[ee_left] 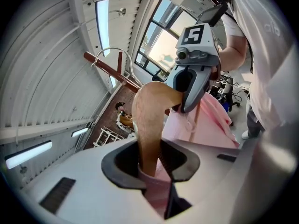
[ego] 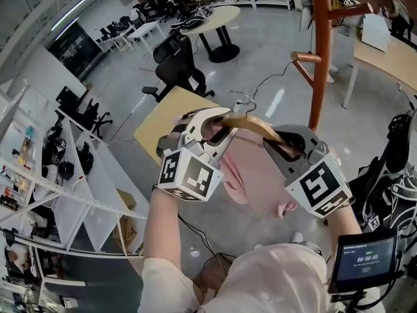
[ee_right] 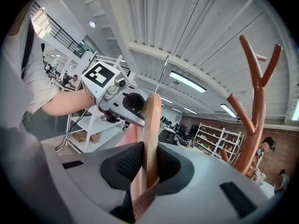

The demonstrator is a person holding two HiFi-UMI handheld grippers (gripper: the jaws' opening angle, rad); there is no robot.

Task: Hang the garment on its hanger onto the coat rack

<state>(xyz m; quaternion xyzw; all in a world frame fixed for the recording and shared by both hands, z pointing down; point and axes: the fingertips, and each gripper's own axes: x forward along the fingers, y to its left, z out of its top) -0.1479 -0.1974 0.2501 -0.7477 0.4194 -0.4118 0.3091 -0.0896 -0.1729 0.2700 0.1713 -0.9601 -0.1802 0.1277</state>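
A wooden hanger carries a pink garment that hangs below it, and its wire hook points away from me. My left gripper is shut on the hanger's left arm and my right gripper on its right arm. In the left gripper view the wooden arm and pink cloth sit between the jaws of the left gripper. In the right gripper view the hanger stands in the right gripper. The brown coat rack rises beyond, to the right, apart from the hook.
A wooden table lies below the hanger, with a black office chair behind it. White shelving lines the left. A light desk stands at the right, and a small screen is near my right arm.
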